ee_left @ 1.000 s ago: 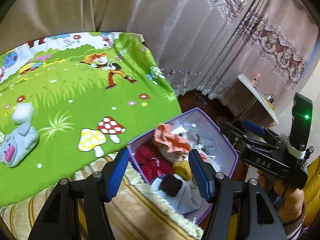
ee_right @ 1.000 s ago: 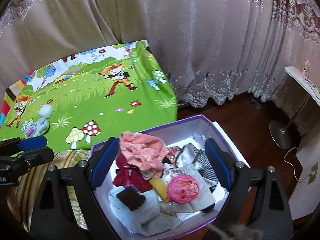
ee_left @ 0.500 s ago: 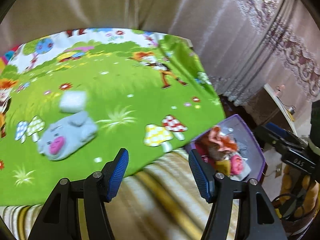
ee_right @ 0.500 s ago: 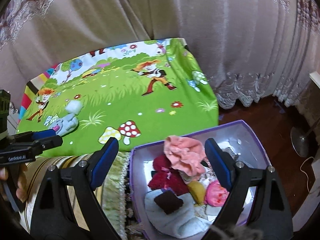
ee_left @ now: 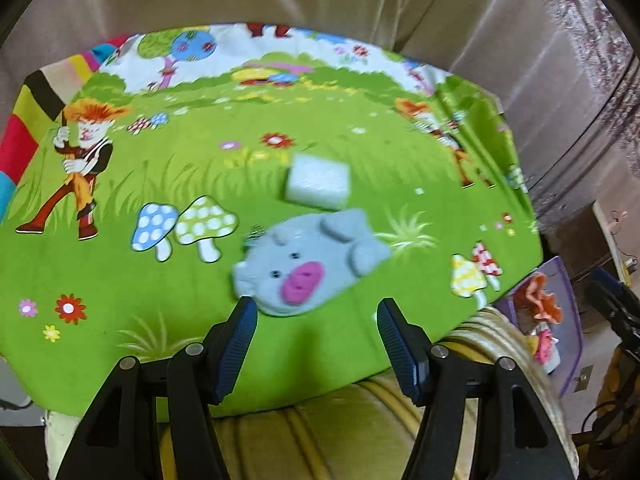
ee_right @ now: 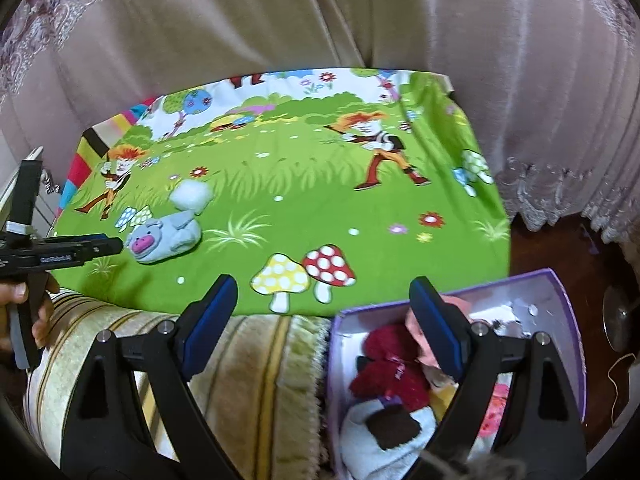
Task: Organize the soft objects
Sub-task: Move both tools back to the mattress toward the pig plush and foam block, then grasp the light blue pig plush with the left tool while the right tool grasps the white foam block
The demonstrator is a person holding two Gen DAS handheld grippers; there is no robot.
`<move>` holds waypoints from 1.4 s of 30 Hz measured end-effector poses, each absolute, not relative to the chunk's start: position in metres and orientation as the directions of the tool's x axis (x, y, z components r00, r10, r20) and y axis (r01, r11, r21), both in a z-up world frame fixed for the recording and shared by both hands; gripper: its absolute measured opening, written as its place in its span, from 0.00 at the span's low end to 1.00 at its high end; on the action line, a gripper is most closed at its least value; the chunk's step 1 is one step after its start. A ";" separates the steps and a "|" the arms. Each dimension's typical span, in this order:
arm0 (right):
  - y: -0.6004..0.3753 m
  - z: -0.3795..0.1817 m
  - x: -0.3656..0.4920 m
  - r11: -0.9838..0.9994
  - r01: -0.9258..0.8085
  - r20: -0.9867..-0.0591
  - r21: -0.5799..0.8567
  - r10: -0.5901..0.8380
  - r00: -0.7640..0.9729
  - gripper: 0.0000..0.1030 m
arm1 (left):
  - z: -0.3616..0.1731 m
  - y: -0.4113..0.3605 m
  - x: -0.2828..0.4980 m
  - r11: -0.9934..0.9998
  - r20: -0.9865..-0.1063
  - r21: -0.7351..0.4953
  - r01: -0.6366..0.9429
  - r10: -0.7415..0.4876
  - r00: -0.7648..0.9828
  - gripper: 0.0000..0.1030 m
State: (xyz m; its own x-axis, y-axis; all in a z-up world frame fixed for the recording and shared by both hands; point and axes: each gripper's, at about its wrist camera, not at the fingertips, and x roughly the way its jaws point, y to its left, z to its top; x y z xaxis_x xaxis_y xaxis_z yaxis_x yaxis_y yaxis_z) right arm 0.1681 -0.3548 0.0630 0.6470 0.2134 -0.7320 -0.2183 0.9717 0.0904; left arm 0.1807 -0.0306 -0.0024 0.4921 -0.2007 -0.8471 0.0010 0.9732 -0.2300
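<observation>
A grey pig plush (ee_left: 308, 264) with a pink snout lies on the green cartoon sheet (ee_left: 160, 312), with a white foam block (ee_left: 318, 182) just behind it. My left gripper (ee_left: 318, 322) is open and empty, its fingertips just short of the pig. From the right wrist view the pig (ee_right: 162, 238) and block (ee_right: 191, 196) sit at the sheet's left, and the left gripper's tip (ee_right: 112, 245) almost touches the pig. My right gripper (ee_right: 324, 308) is open and empty above the purple box (ee_right: 560, 292), which holds several soft items.
The box (ee_left: 570, 300) stands at the bed's right side, below the sheet's edge. A striped yellow blanket (ee_right: 248, 368) hangs over the bed front. Curtains (ee_right: 360, 20) close the back. A fan base (ee_right: 620, 316) stands on the wooden floor at right.
Both grippers have swung left, away from the box. The left gripper has moved over to the pig plush, which now lies right in front of its open fingers.
</observation>
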 end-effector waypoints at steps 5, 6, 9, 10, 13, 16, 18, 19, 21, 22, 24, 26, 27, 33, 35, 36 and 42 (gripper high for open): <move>-0.330 0.061 0.184 0.957 -0.277 -0.742 0.090 0.250 0.622 0.87 | -0.015 -0.024 0.197 0.983 -0.876 -0.185 0.003 -0.166 0.453 0.62; -0.326 0.061 0.186 0.953 -0.288 -0.744 0.093 0.259 0.616 0.87 | -0.017 -0.024 0.200 0.984 -0.880 -0.177 0.006 -0.161 0.446 0.63; -0.311 0.058 0.196 0.943 -0.319 -0.749 0.092 0.277 0.602 0.87 | -0.026 -0.022 0.216 0.986 -0.893 -0.166 0.007 -0.153 0.423 0.66; -0.306 0.057 0.200 0.940 -0.328 -0.753 0.088 0.278 0.597 0.87 | -0.029 -0.021 0.221 0.986 -0.896 -0.167 0.005 -0.154 0.417 0.66; -0.293 0.054 0.210 0.932 -0.351 -0.759 0.089 0.291 0.582 0.87 | -0.038 -0.021 0.235 0.988 -0.907 -0.153 0.008 -0.144 0.396 0.66; -0.281 0.051 0.221 0.927 -0.366 -0.765 0.080 0.292 0.575 0.87 | -0.044 -0.024 0.243 0.988 -0.913 -0.149 0.026 -0.148 0.379 0.66; -0.274 0.049 0.228 0.925 -0.373 -0.770 0.075 0.291 0.568 0.87 | -0.047 -0.024 0.247 0.988 -0.915 -0.151 0.037 -0.154 0.373 0.66; -0.269 0.048 0.233 0.922 -0.380 -0.771 0.074 0.295 0.564 0.87 | -0.050 -0.024 0.250 0.987 -0.917 -0.159 0.040 -0.162 0.364 0.66; -0.261 0.047 0.240 0.918 -0.391 -0.775 0.066 0.294 0.560 0.87 | -0.053 -0.024 0.251 0.982 -0.918 -0.183 0.048 -0.188 0.349 0.66; -0.257 0.046 0.244 0.915 -0.399 -0.776 0.060 0.294 0.558 0.87 | -0.056 -0.024 0.250 0.979 -0.918 -0.194 0.055 -0.201 0.342 0.66; -0.247 0.043 0.252 0.908 -0.417 -0.781 0.047 0.294 0.552 0.87 | -0.055 -0.026 0.249 0.980 -0.917 -0.184 0.072 -0.197 0.346 0.66; -0.238 0.040 0.260 0.904 -0.426 -0.785 0.042 0.293 0.546 0.87 | -0.055 -0.029 0.247 0.980 -0.917 -0.173 0.096 -0.196 0.346 0.62; -0.232 0.037 0.265 0.900 -0.434 -0.789 0.039 0.294 0.539 0.87 | -0.056 -0.030 0.247 0.981 -0.918 -0.161 0.104 -0.188 0.350 0.59; -0.199 0.027 0.287 0.881 -0.472 -0.799 0.015 0.294 0.524 0.87 | -0.055 -0.036 0.242 0.976 -0.916 -0.155 0.156 -0.201 0.348 0.41; -0.189 0.023 0.294 0.877 -0.480 -0.804 0.012 0.294 0.516 0.87 | -0.055 -0.030 0.238 0.971 -0.909 -0.196 0.140 -0.233 0.344 0.37; -0.184 0.021 0.296 0.876 -0.481 -0.808 0.016 0.295 0.510 0.87 | -0.055 -0.027 0.236 0.968 -0.905 -0.215 0.130 -0.247 0.345 0.36; -0.152 0.006 0.317 0.886 -0.456 -0.831 0.087 0.317 0.456 0.87 | -0.052 -0.006 0.218 0.950 -0.883 -0.308 0.054 -0.306 0.357 0.33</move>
